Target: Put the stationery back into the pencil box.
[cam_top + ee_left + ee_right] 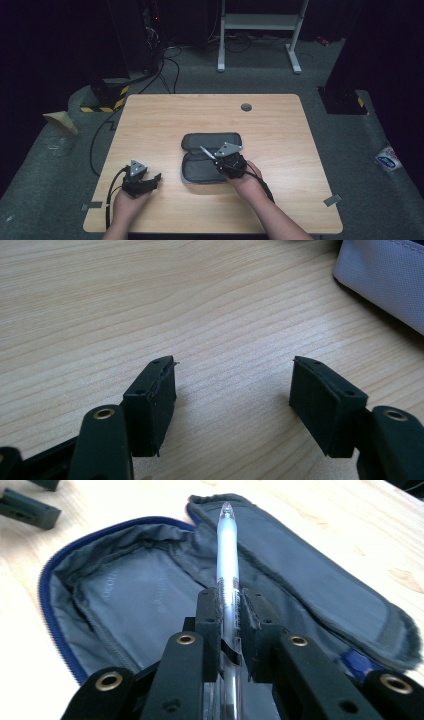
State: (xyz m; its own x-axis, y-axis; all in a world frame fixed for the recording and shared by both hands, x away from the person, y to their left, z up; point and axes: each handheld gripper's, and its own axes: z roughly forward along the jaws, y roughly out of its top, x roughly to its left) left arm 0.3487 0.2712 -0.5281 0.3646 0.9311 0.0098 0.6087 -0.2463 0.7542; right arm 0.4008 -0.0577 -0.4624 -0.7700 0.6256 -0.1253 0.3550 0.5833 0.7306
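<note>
While the right gripper (pixel 230 625) pinches the pen (pixel 228 555) above the open pencil case (pixel 150 595), its tip points away along the fingers; the left gripper (pixel 232 390), fingers spread, rests low over the table (pixel 150 300).

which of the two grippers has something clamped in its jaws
The right gripper: its jaws are shut on a clear pen, held above the open pencil case. The left gripper stands open over the bare table.
</note>
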